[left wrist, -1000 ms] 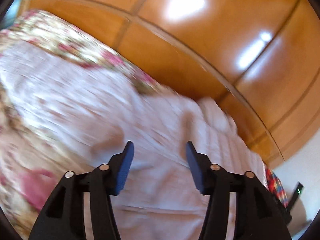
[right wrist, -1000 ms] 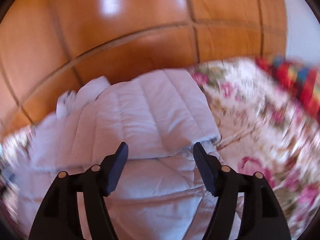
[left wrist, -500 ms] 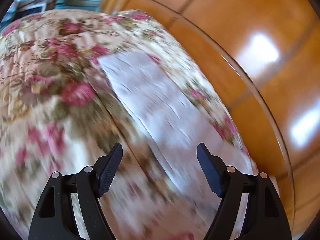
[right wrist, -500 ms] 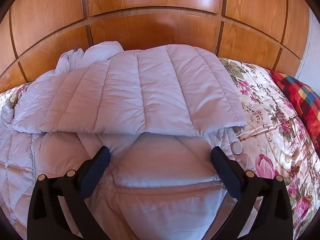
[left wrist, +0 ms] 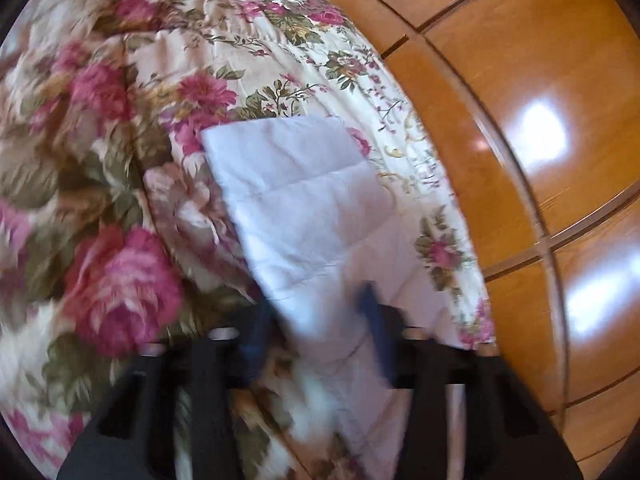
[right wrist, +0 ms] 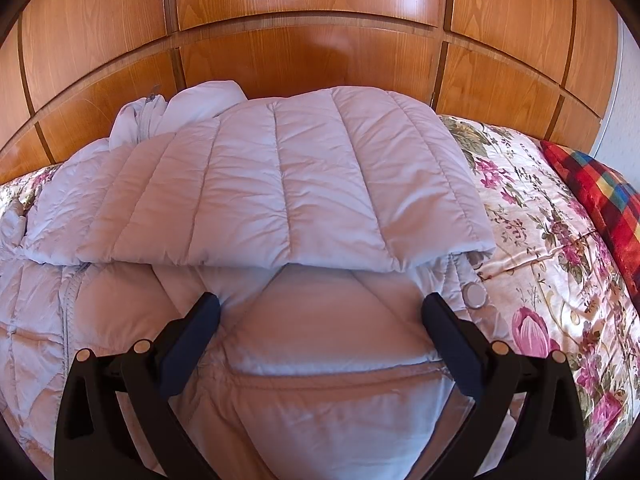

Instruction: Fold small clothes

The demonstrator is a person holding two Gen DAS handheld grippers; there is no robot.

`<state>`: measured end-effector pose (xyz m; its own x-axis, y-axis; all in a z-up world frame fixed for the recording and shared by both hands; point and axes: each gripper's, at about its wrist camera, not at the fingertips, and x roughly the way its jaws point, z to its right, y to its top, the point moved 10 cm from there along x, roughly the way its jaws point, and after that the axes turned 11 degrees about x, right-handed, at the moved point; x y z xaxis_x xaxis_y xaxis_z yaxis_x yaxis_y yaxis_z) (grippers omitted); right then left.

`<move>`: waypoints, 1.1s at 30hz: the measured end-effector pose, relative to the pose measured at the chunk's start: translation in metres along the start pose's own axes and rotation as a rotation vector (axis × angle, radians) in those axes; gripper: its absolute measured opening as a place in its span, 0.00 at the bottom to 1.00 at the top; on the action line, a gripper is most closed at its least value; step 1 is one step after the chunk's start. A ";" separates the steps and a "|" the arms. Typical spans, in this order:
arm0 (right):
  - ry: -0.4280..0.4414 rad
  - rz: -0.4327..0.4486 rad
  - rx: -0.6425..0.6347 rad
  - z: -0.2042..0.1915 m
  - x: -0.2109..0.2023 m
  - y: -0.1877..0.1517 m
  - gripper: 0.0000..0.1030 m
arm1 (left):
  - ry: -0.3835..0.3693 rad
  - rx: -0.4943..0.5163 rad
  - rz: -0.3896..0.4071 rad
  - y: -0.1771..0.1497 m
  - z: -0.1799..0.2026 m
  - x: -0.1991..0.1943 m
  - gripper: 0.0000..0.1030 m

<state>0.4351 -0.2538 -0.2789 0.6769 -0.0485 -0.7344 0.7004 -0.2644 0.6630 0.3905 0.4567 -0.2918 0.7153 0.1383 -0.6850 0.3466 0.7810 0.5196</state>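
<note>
- Two blue pads of the left gripper (left wrist: 320, 332), seen from the left wrist, have just been closing and now stand narrow around a flat strip of the pale quilted jacket (left wrist: 304, 200); blur hides whether they press it. The strip lies on the floral bedspread (left wrist: 100, 200), beside the wooden headboard (left wrist: 520, 140).
- From the right wrist, the right gripper (right wrist: 320, 312) stands wide open over the jacket's lower part, holding nothing. The folded upper layer lies just beyond its tips.
</note>
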 end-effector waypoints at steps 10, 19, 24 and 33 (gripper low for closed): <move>0.001 0.001 0.001 0.000 0.001 0.000 0.98 | -0.050 -0.046 0.154 0.015 0.036 -0.052 0.04; 0.010 0.002 0.010 0.000 0.001 -0.001 0.98 | -0.331 0.245 0.237 -0.011 0.201 -0.122 0.04; 0.013 0.002 0.013 0.000 0.001 -0.001 0.98 | -0.432 0.453 0.170 -0.079 0.288 -0.129 0.04; 0.030 -0.002 0.030 0.000 0.002 0.000 0.98 | -0.491 0.725 -0.051 -0.237 0.379 -0.098 0.04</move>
<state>0.4363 -0.2542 -0.2809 0.6823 -0.0193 -0.7308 0.6950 -0.2931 0.6566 0.4686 0.0269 -0.1545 0.8109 -0.2943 -0.5058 0.5663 0.1767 0.8050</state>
